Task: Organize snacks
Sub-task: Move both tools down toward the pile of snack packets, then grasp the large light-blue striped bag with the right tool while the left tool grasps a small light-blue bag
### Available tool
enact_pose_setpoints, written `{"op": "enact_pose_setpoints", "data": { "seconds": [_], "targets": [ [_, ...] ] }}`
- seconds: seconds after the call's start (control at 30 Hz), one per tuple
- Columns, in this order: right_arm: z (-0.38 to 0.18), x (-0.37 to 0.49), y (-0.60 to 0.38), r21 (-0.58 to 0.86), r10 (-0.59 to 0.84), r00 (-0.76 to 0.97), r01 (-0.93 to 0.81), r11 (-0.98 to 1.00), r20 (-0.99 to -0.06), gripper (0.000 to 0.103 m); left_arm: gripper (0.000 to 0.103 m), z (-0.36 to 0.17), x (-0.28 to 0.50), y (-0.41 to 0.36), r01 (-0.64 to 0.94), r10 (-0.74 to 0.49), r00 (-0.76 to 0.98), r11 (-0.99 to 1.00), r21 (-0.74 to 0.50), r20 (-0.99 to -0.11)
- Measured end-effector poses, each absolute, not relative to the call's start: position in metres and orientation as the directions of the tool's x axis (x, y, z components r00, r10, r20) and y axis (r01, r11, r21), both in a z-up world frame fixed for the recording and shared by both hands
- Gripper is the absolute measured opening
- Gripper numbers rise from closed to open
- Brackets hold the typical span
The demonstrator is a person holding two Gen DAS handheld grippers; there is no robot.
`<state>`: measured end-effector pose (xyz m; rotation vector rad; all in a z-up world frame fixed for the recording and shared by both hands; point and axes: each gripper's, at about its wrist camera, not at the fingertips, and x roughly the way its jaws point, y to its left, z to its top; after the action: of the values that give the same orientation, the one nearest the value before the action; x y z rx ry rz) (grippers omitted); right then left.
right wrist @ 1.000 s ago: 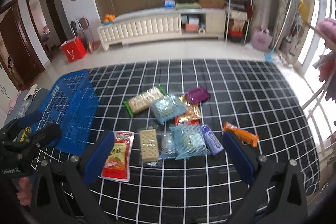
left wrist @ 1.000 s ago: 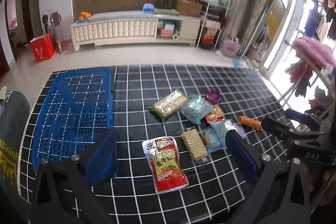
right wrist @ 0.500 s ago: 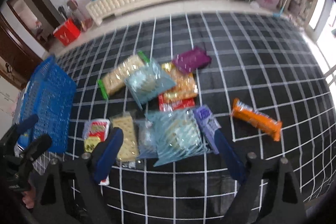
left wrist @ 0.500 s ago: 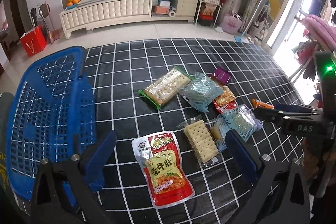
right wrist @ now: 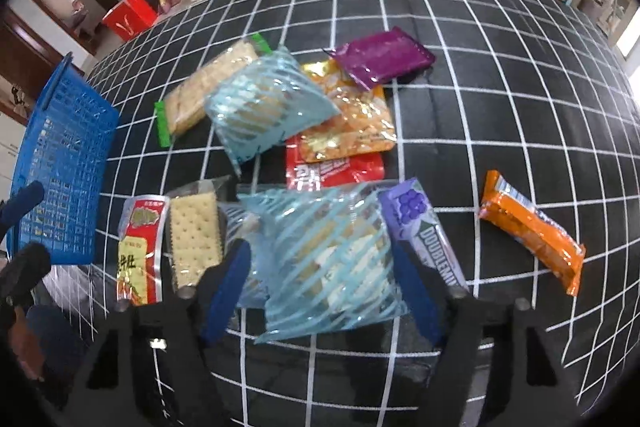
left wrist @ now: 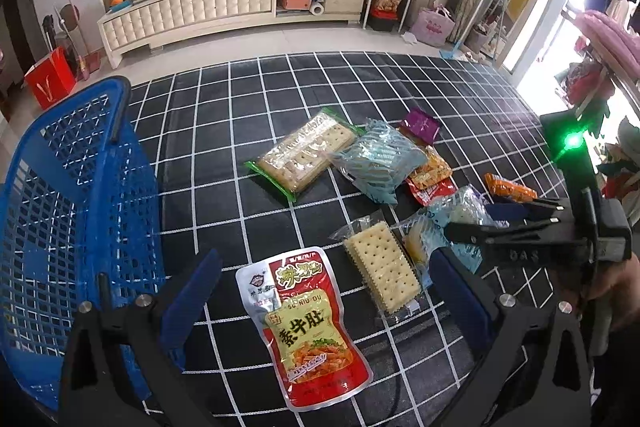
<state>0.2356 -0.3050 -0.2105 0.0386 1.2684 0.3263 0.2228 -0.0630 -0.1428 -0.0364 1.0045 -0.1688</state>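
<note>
Bright daylight enters from the doorway (left wrist: 560, 15) at far right, blown out to white. Green indicator lamp (left wrist: 573, 141) flares with a soft halo. Glare on the red pouch (left wrist: 310, 327) and on the striped blue packet (right wrist: 332, 259). Soft short shadows under packets. Strong fisheye bend: grid lines of the black cloth (right wrist: 500, 99) curve, corners vignette to black. Right wrist view slightly motion-blurred; left wrist view sharper, near gripper parts soft.

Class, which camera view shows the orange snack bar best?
The right wrist view: the orange snack bar lies whole and unobstructed on the checked cloth, apart from the other packets. In the left wrist view it is small and far off, its near end hidden behind the right gripper.
</note>
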Motion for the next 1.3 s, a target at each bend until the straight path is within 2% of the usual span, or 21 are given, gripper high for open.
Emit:
{"op": "enact_pose_setpoints", "data": {
  "seconds": [0.27, 0.53, 0.8, 1.0, 1.1, 1.3],
  "targets": [
    [-0.214, 0.236, -0.309, 0.212, 0.275, 0.265, -0.244, 0.946, -0.924, 0.06, 0.103, -0.141, 0.22, -0.071, 0.146, -0.149, 0.522, 0.986, -0.084, -0.84],
    [-0.166, 0.215, -0.329, 0.275, 0.348, 0.365, -0.238, 0.932, -0.863, 0.059, 0.103, -0.11, 0.224, -0.089, 0.218, -0.139, 0.547, 0.976, -0.02, -0.825],
    [-0.143, 0.22, -0.353, 0.323, 0.362, 0.405, -0.166, 0.932, -0.839, 0.059, 0.103, -0.095, 0.255, -0.131, 0.373, -0.177, 0.488, 0.927, 0.021, -0.855],
    [-0.141, 0.232, -0.371, 0.342, 0.357, 0.395, -0.112, 0.933, -0.846, 0.059, 0.103, -0.111, 0.294, -0.16, 0.47, -0.171, 0.387, 0.882, 0.034, -0.906],
    [-0.14, 0.237, -0.374, 0.344, 0.359, 0.4, -0.113, 0.932, -0.843, 0.059, 0.103, -0.127, 0.313, -0.172, 0.526, -0.195, 0.298, 0.85, -0.009, -0.934],
    [-0.153, 0.249, -0.37, 0.356, 0.366, 0.378, -0.099, 0.929, -0.85, 0.059, 0.102, -0.168, 0.343, -0.198, 0.59, -0.103, 0.227, 0.806, 0.052, -0.968]
  ]
}}
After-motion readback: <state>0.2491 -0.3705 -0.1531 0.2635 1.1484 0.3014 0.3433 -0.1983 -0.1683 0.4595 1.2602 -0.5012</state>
